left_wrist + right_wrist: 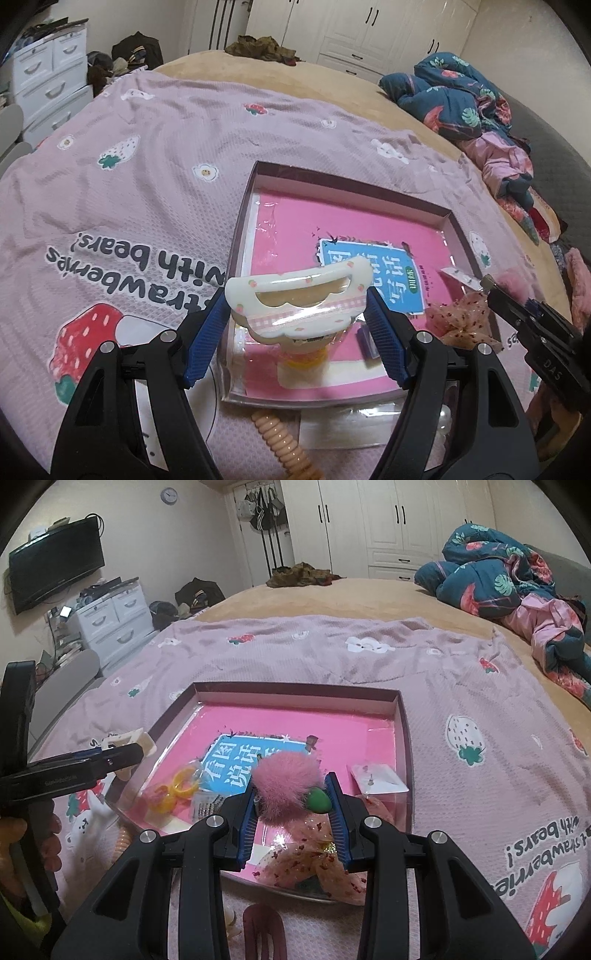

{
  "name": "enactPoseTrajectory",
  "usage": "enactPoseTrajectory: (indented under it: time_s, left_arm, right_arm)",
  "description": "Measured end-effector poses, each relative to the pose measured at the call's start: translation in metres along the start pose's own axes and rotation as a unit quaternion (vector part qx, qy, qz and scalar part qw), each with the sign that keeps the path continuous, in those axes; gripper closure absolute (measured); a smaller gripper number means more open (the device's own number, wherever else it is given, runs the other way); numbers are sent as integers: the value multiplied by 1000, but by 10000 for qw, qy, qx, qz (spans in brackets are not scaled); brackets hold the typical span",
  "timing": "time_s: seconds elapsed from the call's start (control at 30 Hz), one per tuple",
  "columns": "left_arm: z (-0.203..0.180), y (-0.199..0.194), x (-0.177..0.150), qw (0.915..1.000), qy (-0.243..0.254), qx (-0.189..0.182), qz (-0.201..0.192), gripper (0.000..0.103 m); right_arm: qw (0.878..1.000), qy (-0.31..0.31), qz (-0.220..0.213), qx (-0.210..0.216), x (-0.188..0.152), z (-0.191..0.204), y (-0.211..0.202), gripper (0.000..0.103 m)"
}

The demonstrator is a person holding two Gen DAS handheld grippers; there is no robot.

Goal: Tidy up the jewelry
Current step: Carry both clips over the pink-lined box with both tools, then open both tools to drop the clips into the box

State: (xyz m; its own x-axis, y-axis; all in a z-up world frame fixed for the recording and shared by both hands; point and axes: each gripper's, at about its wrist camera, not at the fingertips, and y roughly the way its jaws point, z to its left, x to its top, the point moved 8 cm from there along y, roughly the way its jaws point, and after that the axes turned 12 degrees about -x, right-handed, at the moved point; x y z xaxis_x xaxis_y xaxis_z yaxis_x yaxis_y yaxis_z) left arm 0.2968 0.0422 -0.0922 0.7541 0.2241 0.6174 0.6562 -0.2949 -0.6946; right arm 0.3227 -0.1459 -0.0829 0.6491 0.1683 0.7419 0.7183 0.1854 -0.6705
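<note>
A shallow box [255, 173] [404, 738] with a pink book as its floor lies on the purple bedspread. My left gripper [295, 317] is shut on a cream cloud-shaped hair clip [295, 291] and holds it over the box's near edge. My right gripper [293, 801] is shut on a fluffy pink pompom hair piece [284, 782] with a green end, above the box. In the box lie yellow hair rings [177, 786], a sheer pink bow [314, 860] [461, 321] and an earring card [376, 777].
A beige coil hair tie [284, 446] and a dark red claw clip [264, 938] lie on the bedspread in front of the box. Rumpled blue floral bedding [498, 568] is at the far right. White drawers [110, 620] stand left of the bed.
</note>
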Motion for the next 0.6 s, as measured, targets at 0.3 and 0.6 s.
enactPoseTrajectory:
  time_s: [0.3,0.6]
  left_arm:
    - [1,16,2,9996,100,54,261,38]
    - [0,23,2,9991,188,71,382,37]
  right_arm:
    - [9998,52,182,-39,-1,1,16,70]
    - [9994,-31,356,-32,-5,12,32,70]
